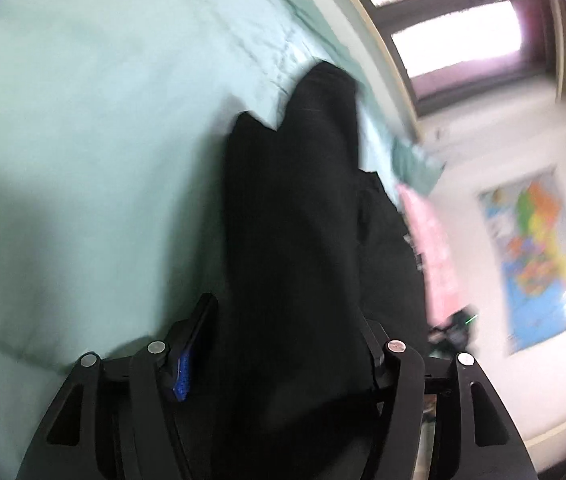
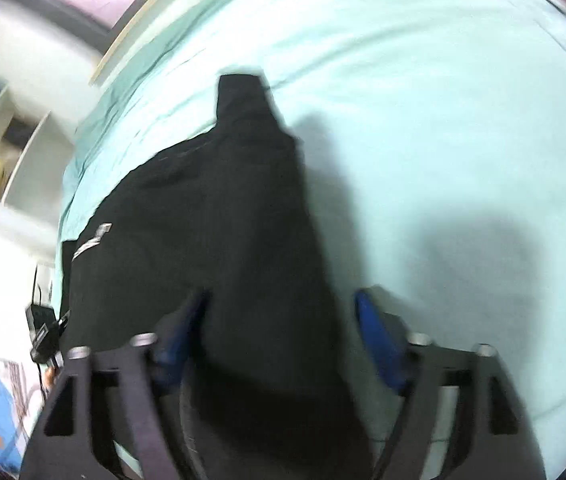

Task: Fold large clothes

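A large black garment [image 1: 291, 216] hangs and drapes over a bed with a mint-green sheet [image 1: 83, 120]. In the left wrist view it fills the space between the fingers of my left gripper [image 1: 283, 320], whose jaws stand wide; the right finger is hidden by cloth. In the right wrist view the same black garment [image 2: 211, 220], with a small white logo, passes between the blue-padded fingers [image 2: 375, 340] of my right gripper [image 2: 279, 312], which also stand wide apart. Both views are blurred. Whether either gripper pinches the cloth further back is hidden.
The mint sheet [image 2: 423, 100] spreads wide to the right in the right wrist view. A pink cloth [image 1: 431, 248] lies at the bed's edge. A window [image 1: 455, 36] and a wall map [image 1: 539, 248] stand beyond. White shelves [image 2: 7, 160] and a black device [image 2: 43, 328] are left of the bed.
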A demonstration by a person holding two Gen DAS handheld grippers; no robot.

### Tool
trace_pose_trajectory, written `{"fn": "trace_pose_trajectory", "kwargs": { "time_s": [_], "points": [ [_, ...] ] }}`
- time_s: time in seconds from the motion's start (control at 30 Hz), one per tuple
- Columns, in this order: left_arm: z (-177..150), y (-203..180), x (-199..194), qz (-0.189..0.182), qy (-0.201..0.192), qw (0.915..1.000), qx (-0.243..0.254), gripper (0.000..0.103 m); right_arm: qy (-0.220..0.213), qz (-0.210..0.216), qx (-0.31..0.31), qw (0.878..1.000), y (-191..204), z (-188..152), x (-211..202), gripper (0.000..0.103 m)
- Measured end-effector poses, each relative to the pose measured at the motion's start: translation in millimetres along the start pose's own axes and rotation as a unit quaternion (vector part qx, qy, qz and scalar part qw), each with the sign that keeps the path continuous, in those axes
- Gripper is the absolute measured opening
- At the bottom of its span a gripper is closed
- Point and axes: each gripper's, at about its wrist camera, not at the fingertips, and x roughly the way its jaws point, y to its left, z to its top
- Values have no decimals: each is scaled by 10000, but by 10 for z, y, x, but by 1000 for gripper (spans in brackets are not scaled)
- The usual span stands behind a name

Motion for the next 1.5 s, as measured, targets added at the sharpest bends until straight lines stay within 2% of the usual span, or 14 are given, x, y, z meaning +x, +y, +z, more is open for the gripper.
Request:
{"fn": "trace_pose_trajectory", "kwargs": {
  "time_s": [0.07,0.13,0.2,0.27,0.47,0.53,0.6,0.67,0.73,0.9,1.13,1.27,1.33,1.5],
  "points": [
    [-57,-6,-209,184,-202,9996,-39,63,-95,68,404,9991,-206,-149,-120,82],
    [-100,-196,-400,793,-410,9955,320,63,-297,113,612,9976,-278,-265,-340,83],
    [-188,-622,-577,1555,-805,9793,1012,62,-695,-476,263,9961,-149,-348,-645,83],
    [-346,-1130,-620,1833,-1069,9626,1687,62,-1080,-1123,-344,9872,279,-440,-865,83],
    [-865,-2147,94,2150,-850,9298,2864,62,-1192,-1261,-1884,9666,1756,-770,-451,83],
    [-913,-2131,473,2451,-536,9258,2827,62,-1016,-1611,-2216,9564,1910,-856,-111,83],
    [-874,-1875,841,2713,-101,9298,2486,62,-633,-1855,-2276,9538,1912,-881,282,82],
    [-824,-1697,1085,2916,-83,9259,2401,64,-150,-2008,-2168,9552,1936,-875,795,83],
    [-803,-1674,1159,2993,-138,9239,2382,64,-178,-2200,-2200,9502,1896,-894,1041,84],
    [-859,-1880,987,3123,-443,9130,2588,64,-189,-2078,-1960,9582,1900,-841,977,83],
    [-1118,-2416,378,3233,-1187,8919,2932,64,-990,-1713,-1838,9629,2252,-1043,356,84],
    [-1249,-2944,-61,3342,-1837,8634,3304,64,-1625,-1639,-1996,9523,2599,-1006,-136,88],
    [-1297,-3212,-282,3639,-2143,8393,3424,64,-1947,-1570,-2109,9450,2769,-991,-445,93],
    [-1456,-3603,-617,4019,-2491,8084,3506,64,-2471,-1326,-2267,9327,3045,-1158,-1081,97]
  ]
}}
